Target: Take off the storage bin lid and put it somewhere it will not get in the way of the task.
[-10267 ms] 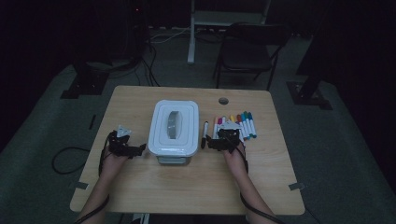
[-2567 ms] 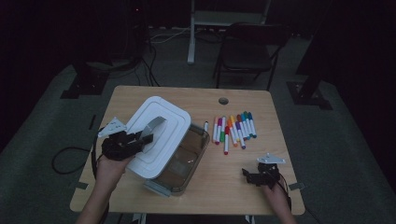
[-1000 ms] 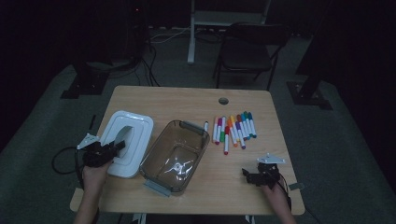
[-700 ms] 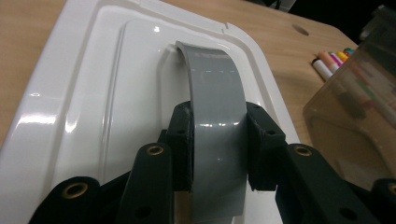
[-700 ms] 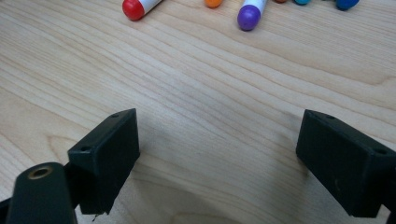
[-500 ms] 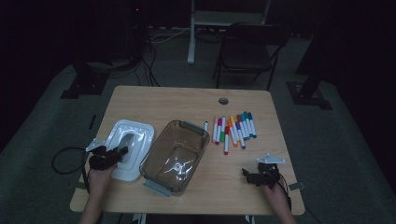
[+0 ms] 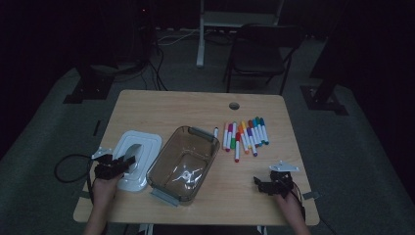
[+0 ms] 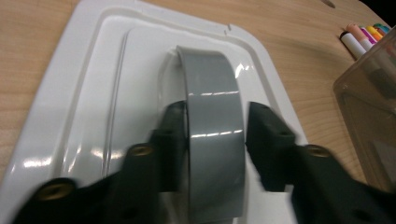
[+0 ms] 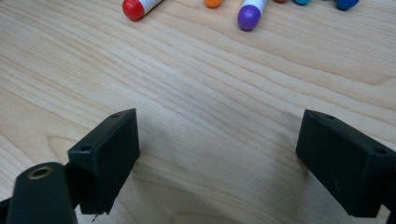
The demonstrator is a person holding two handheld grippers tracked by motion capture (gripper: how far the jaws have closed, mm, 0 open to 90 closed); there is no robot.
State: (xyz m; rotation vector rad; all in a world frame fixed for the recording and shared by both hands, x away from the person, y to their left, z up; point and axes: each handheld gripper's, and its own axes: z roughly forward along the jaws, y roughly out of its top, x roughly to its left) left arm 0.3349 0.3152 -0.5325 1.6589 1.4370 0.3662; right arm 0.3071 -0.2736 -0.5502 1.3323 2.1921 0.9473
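A white lid (image 7: 139,147) lies flat on the table (image 7: 195,105), left of the clear brown container (image 7: 195,131). In the left gripper view the lid (image 8: 93,93) carries a grey handle (image 8: 208,74). My left gripper (image 8: 216,114) straddles that handle; its jaws have just been opening, and a thin gap shows beside the right pad. In the high view the left gripper (image 7: 120,165) sits over the lid's near end. My right gripper (image 7: 259,183) rests at the table's front right, and in its own view it (image 9: 219,140) stands open over bare wood.
Several coloured markers (image 7: 244,134) lie in a row right of the container; a red tip (image 9: 133,8) and a purple tip (image 9: 249,16) show ahead of the right gripper. The container's wall (image 8: 369,116) stands right of the lid. A chair (image 7: 259,54) stands beyond the table.
The lid has come down from a tilted hold to lie flat on the table left of the container. The left hand sank slightly with it. The right gripper has not moved.
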